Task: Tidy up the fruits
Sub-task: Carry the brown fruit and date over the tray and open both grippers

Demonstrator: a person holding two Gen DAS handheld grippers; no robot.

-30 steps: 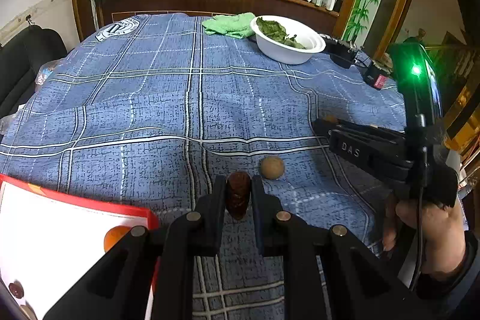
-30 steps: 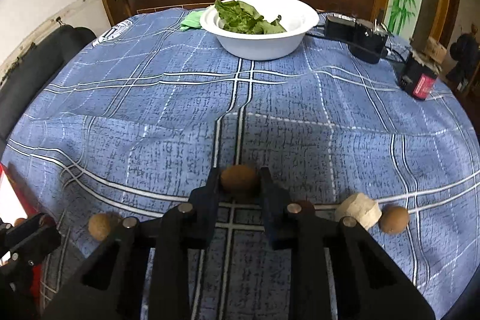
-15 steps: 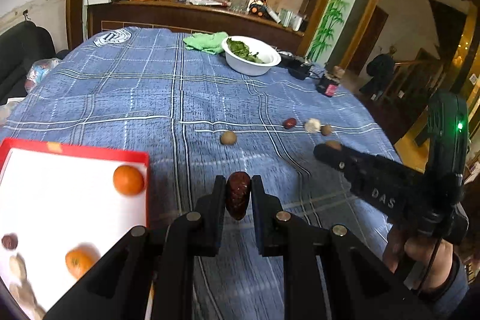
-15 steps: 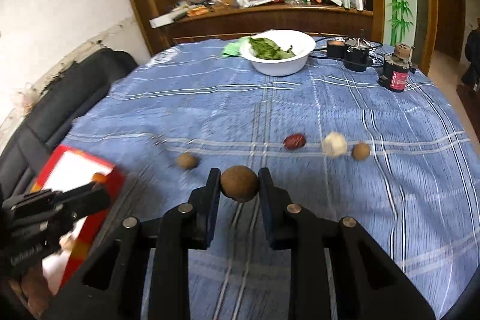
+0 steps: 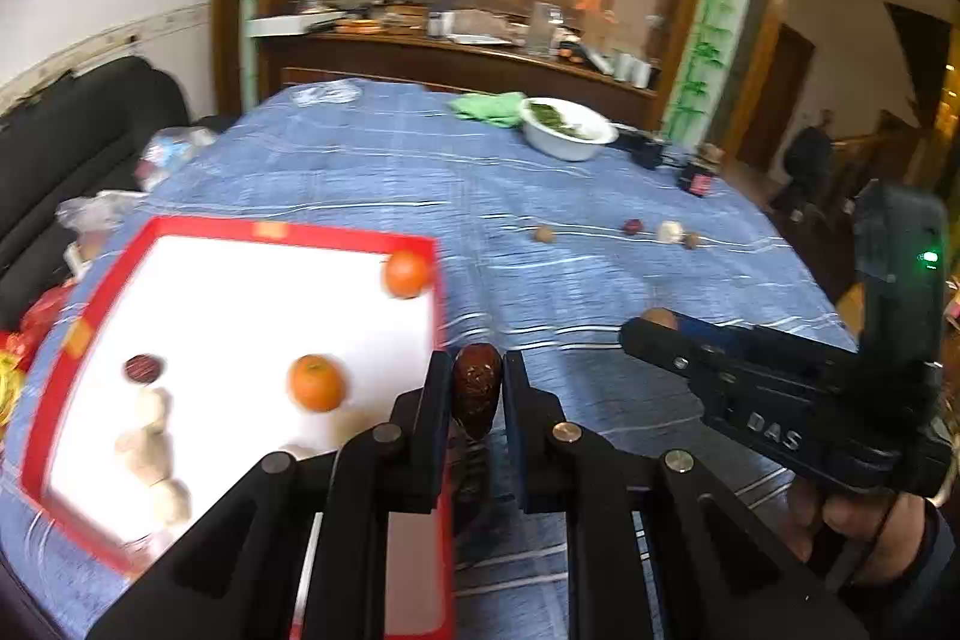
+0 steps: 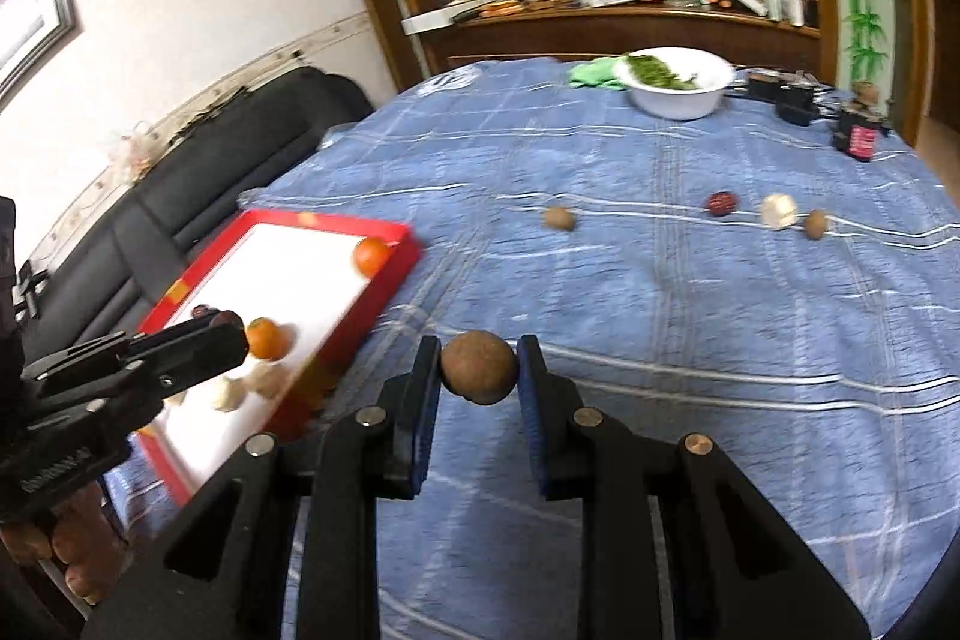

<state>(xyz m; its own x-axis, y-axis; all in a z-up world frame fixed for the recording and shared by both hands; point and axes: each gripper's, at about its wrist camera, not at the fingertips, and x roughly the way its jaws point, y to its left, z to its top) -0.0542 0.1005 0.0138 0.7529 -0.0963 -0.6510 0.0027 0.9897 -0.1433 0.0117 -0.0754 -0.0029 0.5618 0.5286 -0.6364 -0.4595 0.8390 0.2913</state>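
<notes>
On worktop under blue checked cloth, we hold two tools above surface. Left tool clamped tight on dark red wrinkled date, beside edge of red-rimmed white tray. Right tool pinches round brown longan, narrow gap, right of tray. Tray holds two oranges, pale chunks, one date. Four small fruits lie farther out near white bowl.
</notes>
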